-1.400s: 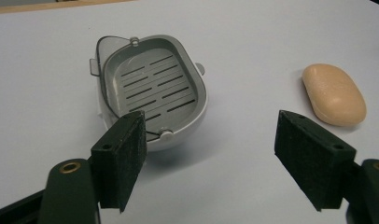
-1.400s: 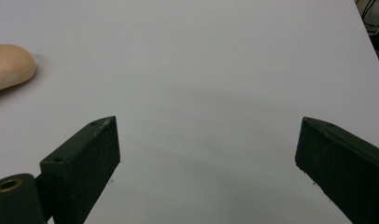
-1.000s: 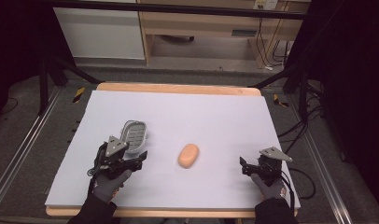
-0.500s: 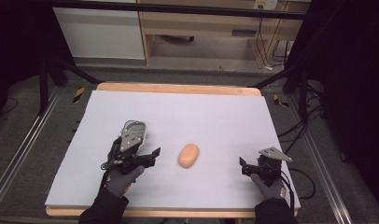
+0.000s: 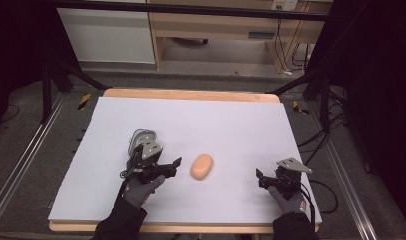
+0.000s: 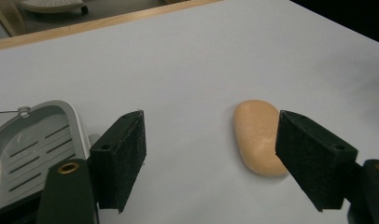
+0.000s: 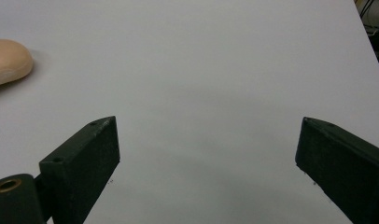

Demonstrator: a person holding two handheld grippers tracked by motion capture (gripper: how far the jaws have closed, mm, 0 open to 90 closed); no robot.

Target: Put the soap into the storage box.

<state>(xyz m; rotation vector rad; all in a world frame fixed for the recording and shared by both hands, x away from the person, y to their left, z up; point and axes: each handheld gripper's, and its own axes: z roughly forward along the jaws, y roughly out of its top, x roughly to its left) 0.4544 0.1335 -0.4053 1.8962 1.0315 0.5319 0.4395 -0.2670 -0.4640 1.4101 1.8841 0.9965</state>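
Black left tongs (image 5: 175, 164) now nearer soap (image 5: 202, 166).

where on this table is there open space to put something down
The far half of the table, beyond the soap, lies bare. So does the stretch between soap and right hand-held gripper. It is crowded near-left, where the metal dish, left hand-held gripper and soap cluster.

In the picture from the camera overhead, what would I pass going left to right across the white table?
Grey slotted dish → left gripper, jaws open → peach oval soap-like bar → right gripper, jaws open. All of it sits over the white table cover.
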